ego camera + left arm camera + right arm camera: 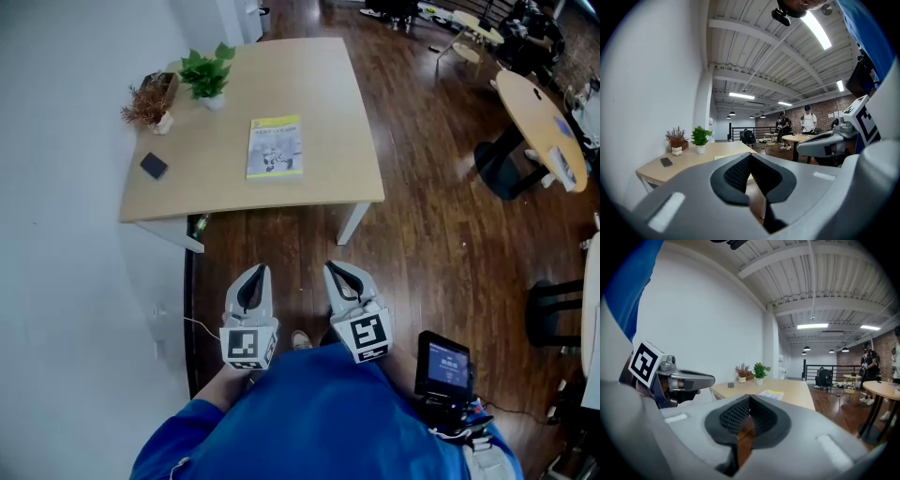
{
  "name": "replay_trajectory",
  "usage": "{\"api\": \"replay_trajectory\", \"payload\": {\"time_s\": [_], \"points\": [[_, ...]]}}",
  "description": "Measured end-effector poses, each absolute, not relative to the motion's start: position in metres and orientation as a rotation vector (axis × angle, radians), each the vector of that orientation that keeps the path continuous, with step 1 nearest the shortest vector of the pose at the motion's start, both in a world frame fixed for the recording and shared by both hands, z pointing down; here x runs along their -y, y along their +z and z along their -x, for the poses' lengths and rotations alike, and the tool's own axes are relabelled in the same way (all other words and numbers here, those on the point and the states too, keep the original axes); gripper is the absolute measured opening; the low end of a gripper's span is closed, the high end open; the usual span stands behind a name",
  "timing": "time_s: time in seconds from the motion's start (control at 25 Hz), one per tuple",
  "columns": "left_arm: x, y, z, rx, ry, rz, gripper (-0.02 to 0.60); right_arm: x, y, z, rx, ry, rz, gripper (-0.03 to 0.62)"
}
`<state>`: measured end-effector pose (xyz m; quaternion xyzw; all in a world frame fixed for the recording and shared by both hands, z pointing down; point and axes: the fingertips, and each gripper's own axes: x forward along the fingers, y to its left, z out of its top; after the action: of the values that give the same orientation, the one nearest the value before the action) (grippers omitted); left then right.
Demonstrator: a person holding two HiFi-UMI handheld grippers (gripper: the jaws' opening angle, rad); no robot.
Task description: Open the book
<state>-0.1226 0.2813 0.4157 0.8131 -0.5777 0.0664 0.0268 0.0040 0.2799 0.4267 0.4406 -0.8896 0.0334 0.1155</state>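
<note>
Blue cloth of the person's top (319,422) fills the bottom of the head view and covers most of both arms; only the grippers and their marker cubes stick out past it. The print on the book (275,147) is too small to read, and in both gripper views the grey gripper body cuts off the near part of the counter (319,103). A small dark flat slab (154,166) at 9 o'clock of the book could be a phone; I cannot tell.

Count: one book, one counter, two potted plants, two grippers. The book lies closed and flat near the counter's middle, well apart from the grippers, at 12 o'clock of them. The green plant (208,73) and the dried brown plant (150,101) stand at 10 o'clock of the book, by the wall.

The left gripper (253,274) is clenched, with its tips meeting and nothing between them; the right gripper (336,270) is clenched and empty too. Both hang over the floor, short of the counter's near edge.

The counter top is pale, smooth and wood-like, with rounded corners and white legs. The floor is dark plank wood. The book's cover is pale with yellow bands. The grippers are smooth grey shells with black ribbed pads
</note>
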Motion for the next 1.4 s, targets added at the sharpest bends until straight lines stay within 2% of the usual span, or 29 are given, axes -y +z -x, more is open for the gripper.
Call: {"api": "replay_trajectory", "payload": {"time_s": [0.44,0.8,1.4], "points": [[-0.168,0.415,0.079,1.855,0.262,-2.468,0.008,-0.167,0.42,-0.045,2.666,0.096,-1.228,0.003],[-0.118,0.424,0.06,1.893,0.358,-2.402,0.008,-0.116,0.434,-0.06,2.702,0.167,-1.149,0.003],[-0.025,0.461,0.094,1.75,0.419,-2.424,0.008,-0.031,0.464,-0.024,2.566,0.239,-1.208,0.002]]}}
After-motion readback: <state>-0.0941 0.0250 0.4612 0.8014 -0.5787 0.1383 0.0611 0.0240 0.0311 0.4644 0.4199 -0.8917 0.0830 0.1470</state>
